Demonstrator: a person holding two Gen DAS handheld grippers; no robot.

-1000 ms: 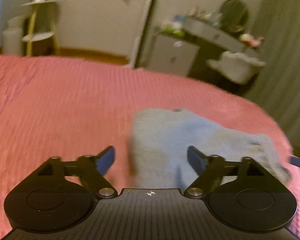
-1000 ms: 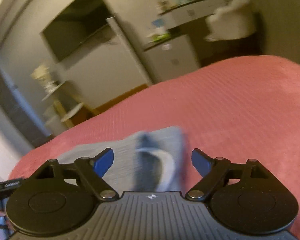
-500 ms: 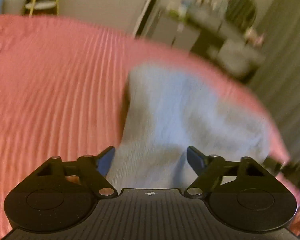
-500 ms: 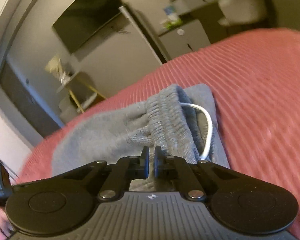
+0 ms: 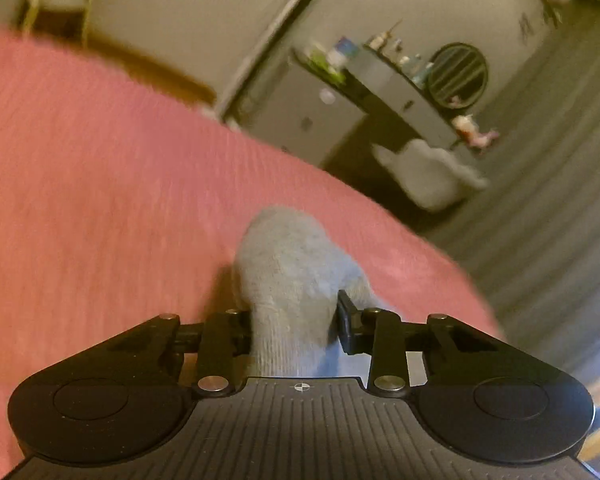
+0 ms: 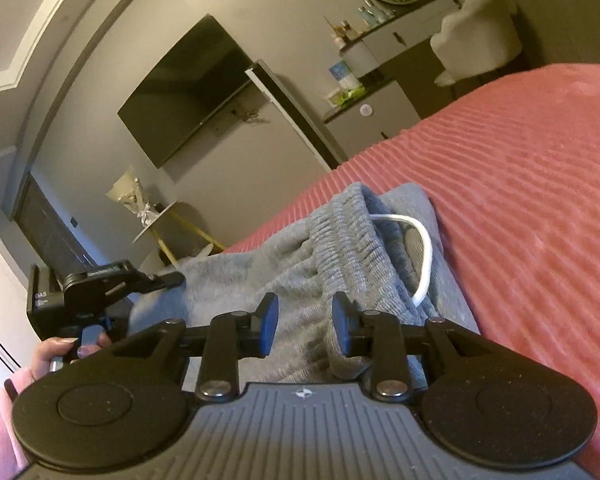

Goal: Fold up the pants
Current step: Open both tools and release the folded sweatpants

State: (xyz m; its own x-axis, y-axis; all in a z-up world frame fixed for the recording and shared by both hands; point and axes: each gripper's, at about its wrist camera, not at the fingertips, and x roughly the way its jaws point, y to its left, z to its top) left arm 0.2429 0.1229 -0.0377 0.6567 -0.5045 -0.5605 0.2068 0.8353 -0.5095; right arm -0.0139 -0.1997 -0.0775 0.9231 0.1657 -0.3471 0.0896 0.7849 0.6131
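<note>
Pink ribbed bedspread [image 6: 540, 200] carries the grey pants [image 6: 300, 264], waistband toward twelve o'clock, while the left gripper [image 5: 296, 320] pinches a bunched fold of them and the right gripper [image 6: 305, 326] hovers, jaws partly spread, over the waistband.

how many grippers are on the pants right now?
2. The left gripper grips a bunched end of the grey pants; the right gripper straddles fabric near the waistband, jaws apart, grip unclear.
</note>
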